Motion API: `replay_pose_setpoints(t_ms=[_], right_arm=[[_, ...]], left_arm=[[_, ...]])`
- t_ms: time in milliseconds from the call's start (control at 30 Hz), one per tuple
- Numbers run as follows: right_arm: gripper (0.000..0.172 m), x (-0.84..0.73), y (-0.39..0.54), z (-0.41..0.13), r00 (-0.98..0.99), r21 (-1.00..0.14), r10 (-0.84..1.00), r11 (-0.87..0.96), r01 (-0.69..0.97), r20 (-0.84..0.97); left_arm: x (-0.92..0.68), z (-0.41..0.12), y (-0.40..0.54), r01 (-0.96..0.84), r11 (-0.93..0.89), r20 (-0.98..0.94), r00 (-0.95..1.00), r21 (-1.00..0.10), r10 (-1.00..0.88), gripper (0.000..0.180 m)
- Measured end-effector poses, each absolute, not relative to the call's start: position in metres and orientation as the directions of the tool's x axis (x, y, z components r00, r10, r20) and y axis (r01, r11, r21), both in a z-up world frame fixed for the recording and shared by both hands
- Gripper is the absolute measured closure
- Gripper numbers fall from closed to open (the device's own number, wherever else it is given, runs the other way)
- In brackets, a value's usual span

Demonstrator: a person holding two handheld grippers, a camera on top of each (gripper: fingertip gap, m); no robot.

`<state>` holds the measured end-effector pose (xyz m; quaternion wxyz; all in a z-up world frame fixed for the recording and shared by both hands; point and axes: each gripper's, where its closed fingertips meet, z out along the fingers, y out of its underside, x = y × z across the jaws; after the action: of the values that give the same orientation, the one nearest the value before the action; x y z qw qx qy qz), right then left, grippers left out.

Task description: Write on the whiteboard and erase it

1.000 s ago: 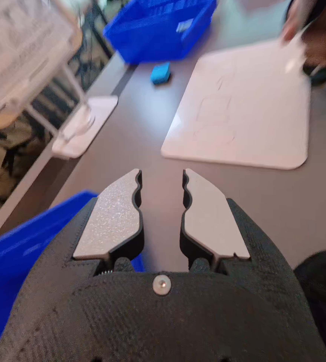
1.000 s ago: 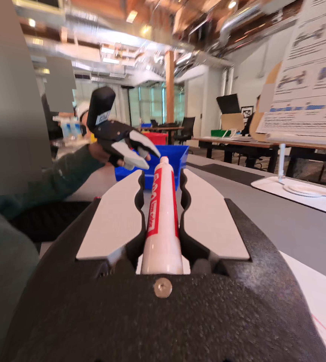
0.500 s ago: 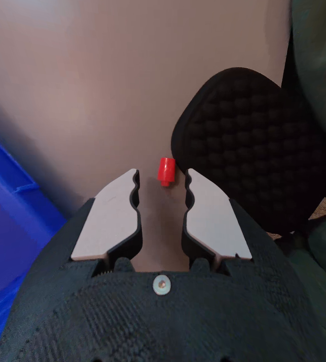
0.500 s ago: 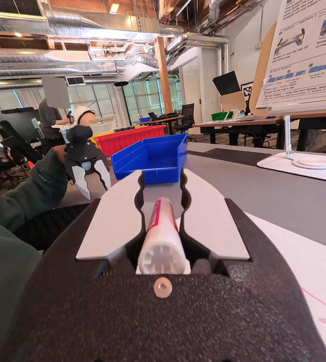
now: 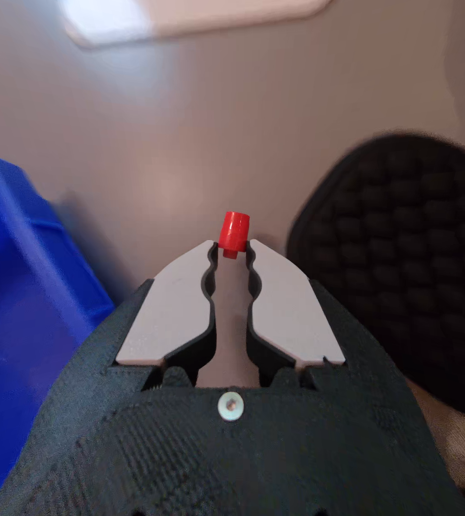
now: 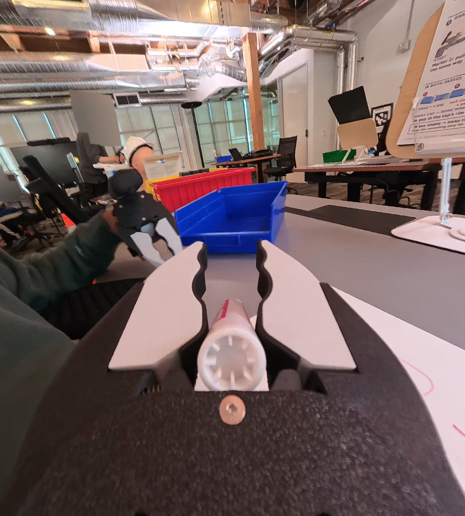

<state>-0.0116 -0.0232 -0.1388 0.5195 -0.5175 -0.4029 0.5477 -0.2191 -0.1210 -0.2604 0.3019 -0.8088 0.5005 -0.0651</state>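
In the left wrist view my left gripper [image 5: 231, 245] points down at the grey table [image 5: 169, 125]. Its fingertips are closed on a small red marker cap [image 5: 233, 231], with both pads against the cap's sides. My right gripper [image 6: 231, 248] is shut on a white marker with a red label [image 6: 231, 354]. The marker sits deep in the jaws with its rear end towards the camera, over the whiteboard [image 6: 393, 377], which bears red lines [image 6: 421, 377]. The left gripper also shows in the right wrist view [image 6: 155, 245], its tips partly hidden. The whiteboard's edge shows blurred in the left wrist view [image 5: 197, 19].
A blue bin stands on the table [image 6: 234, 217], close at the left in the left wrist view [image 5: 16, 279]. A red bin [image 6: 197, 187] is behind it. A black cushioned pad [image 5: 393, 265] lies to the right of the cap. A sign on a white stand [image 6: 446, 83] stands at the far right.
My left gripper swung down from facing the whiteboard to the red cap and closed its tips on it. My right gripper tipped the marker down towards the board, still holding it.
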Motion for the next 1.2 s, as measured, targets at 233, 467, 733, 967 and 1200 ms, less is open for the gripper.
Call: replay_pose_setpoints(t_ms=[233, 467, 733, 967, 1200], right_arm=[[0.137, 0.0, -0.03, -0.113, -0.064, -0.909, 0.965, -0.261, -0.324, -0.254], [0.137, -0.003, -0.039, -0.114, -0.108, -0.906, 0.958, -0.285, -0.312, -0.264], [0.137, -0.009, -0.046, -0.116, -0.106, -0.921, 0.965, -0.259, -0.292, -0.238], [0.137, -0.024, -0.052, -0.131, -0.047, -0.957, 0.979, -0.202, -0.207, -0.196], [0.137, -0.025, -0.058, -0.13, -0.09, -0.953, 0.976, -0.212, -0.214, -0.197]], left_arm=[[-0.087, -0.193, -0.069, -0.567, 0.001, -0.287, 0.416, -0.824, -0.863, 0.161], [-0.024, -0.193, -0.056, -0.585, 0.097, -0.35, 0.338, -0.806, -0.873, 0.161], [-0.026, -0.188, -0.055, -0.526, 0.047, -0.296, 0.4, -0.849, -0.868, 0.161], [-0.031, -0.164, -0.053, -0.393, 0.019, -0.221, 0.475, -0.919, -0.852, 0.162], [-0.034, -0.16, -0.059, -0.399, 0.064, -0.256, 0.449, -0.915, -0.856, 0.162]])
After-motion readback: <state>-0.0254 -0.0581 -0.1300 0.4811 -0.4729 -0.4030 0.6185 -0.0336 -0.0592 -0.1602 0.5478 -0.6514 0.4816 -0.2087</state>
